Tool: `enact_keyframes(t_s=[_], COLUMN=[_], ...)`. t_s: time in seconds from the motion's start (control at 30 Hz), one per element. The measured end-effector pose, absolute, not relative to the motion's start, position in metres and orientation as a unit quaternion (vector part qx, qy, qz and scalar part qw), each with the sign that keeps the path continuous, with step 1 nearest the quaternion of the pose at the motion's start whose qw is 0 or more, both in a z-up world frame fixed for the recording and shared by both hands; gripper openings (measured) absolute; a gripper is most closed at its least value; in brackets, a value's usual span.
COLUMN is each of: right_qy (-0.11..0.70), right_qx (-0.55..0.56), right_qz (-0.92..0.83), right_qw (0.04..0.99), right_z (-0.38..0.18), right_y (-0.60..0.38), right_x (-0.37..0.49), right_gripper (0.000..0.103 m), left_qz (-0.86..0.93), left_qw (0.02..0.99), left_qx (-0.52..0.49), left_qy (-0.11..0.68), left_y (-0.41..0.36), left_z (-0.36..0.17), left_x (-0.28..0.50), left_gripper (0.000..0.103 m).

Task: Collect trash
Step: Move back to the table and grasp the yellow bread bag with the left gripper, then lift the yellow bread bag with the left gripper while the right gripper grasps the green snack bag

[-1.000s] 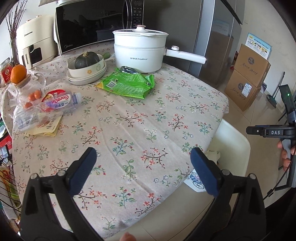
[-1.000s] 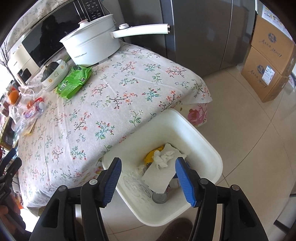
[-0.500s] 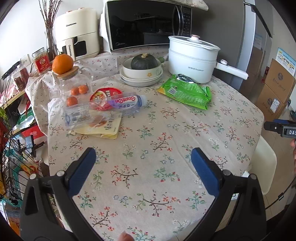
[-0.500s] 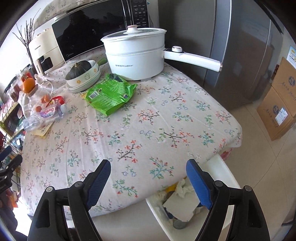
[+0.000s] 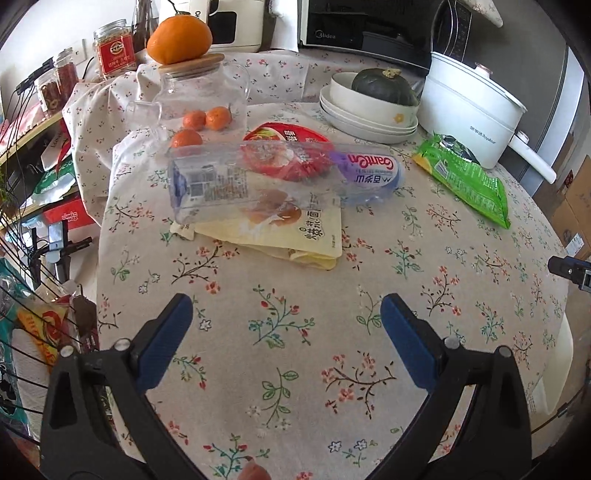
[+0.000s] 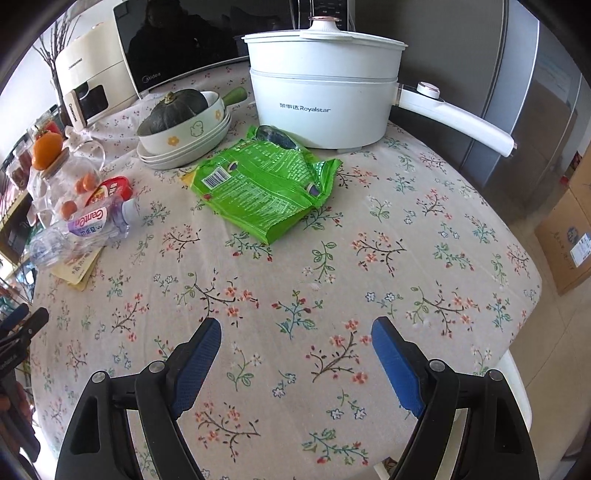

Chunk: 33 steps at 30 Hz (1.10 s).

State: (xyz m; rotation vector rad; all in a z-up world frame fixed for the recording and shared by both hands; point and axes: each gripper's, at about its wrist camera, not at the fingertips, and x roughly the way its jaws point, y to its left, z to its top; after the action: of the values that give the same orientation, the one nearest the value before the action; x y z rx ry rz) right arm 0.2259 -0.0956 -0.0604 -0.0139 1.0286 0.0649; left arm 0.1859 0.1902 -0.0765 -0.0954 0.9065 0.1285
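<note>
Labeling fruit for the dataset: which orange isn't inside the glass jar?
The big orange: it sits on the jar's wooden lid, while the three small ones lie inside the glass.

Matt floral cloth [image 6: 332, 258], glossy green plastic packet [image 6: 258, 188], clear crinkled plastic bottle [image 5: 258, 177].

Left claw [image 5: 282, 328]: swung from the table's bin-side edge to above the plastic bottle [image 5: 284, 177].
Right claw [image 6: 295, 354]: wider, off the bin, now over the table [image 6: 332, 280], facing the green bag [image 6: 266, 188].

Pot [image 6: 325, 107] reads "Royalstar" — microwave [image 6: 173, 51] "Midea" — bottle [image 6: 92, 221] "Ganten".
</note>
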Motion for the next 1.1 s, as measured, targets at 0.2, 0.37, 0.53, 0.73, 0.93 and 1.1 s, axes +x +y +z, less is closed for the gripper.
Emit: enact_keyframes(t_s=[0.2,0.37,0.53,0.73,0.93,1.1], right_qy=[0.505,0.509,0.51,0.509,0.506,0.504], right_qx=[-0.003,0.003,0.011,0.015,0.011,0.011], right_qz=[0.031,0.032,0.026,0.025,0.022,0.024], right_qw=[0.863,0.86,0.86,0.86,0.862,0.863], right_z=[-0.074,-0.077,-0.077,-0.076,-0.073,-0.071], right_y=[-0.093,-0.099,-0.11,-0.119,-0.122,-0.123], right_x=[0.239,0.241,0.244,0.244,0.242,0.24], right_gripper=[0.085,0.085,0.085,0.085,0.085,0.085], left_qz=[0.043,0.056,0.073,0.094,0.079,0.055], left_qw=[0.892,0.886,0.873,0.864,0.869,0.87], left_qx=[-0.093,-0.192,-0.264,-0.304,-0.302,-0.294], left_qy=[0.441,0.417,0.403,0.39,0.384,0.393], left_y=[0.189,0.211,0.224,0.224,0.218,0.212], left_z=[-0.092,-0.094,-0.103,-0.109,-0.102,-0.095], left_x=[0.205,0.212,0.219,0.227,0.228,0.221], left_gripper=[0.09,0.068,0.05,0.017,0.002,0.0])
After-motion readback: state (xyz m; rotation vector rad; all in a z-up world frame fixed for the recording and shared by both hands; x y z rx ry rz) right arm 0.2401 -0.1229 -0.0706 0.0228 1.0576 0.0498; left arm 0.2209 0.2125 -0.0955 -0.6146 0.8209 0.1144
